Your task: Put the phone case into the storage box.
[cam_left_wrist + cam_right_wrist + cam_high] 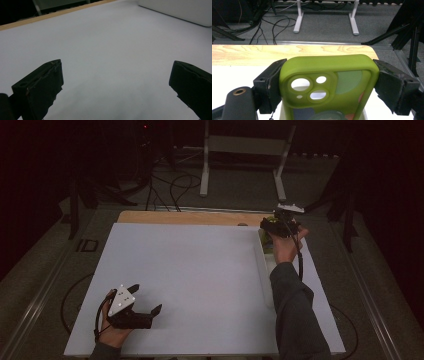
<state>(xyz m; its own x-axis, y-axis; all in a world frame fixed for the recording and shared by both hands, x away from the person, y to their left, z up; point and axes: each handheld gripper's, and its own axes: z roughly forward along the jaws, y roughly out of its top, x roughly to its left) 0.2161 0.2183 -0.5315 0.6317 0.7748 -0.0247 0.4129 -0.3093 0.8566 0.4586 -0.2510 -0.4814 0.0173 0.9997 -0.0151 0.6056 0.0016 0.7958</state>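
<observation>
While the right gripper [329,85] grips a green phone case [329,82] by its two long edges, jaws pressed against both sides, it hangs above the white tray [265,270] at the far right of the table [190,270]. Near the front left corner, the left gripper [148,306] rests low over the bare white surface, jaws spread wide and holding nothing. I can read no writing anywhere.

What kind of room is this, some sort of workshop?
Probably a lab or recording set-up, not a home: a white board covers a wooden table, loose black cables trail over grey carpet, and a hand-held right gripper clamps a green phone case.
</observation>
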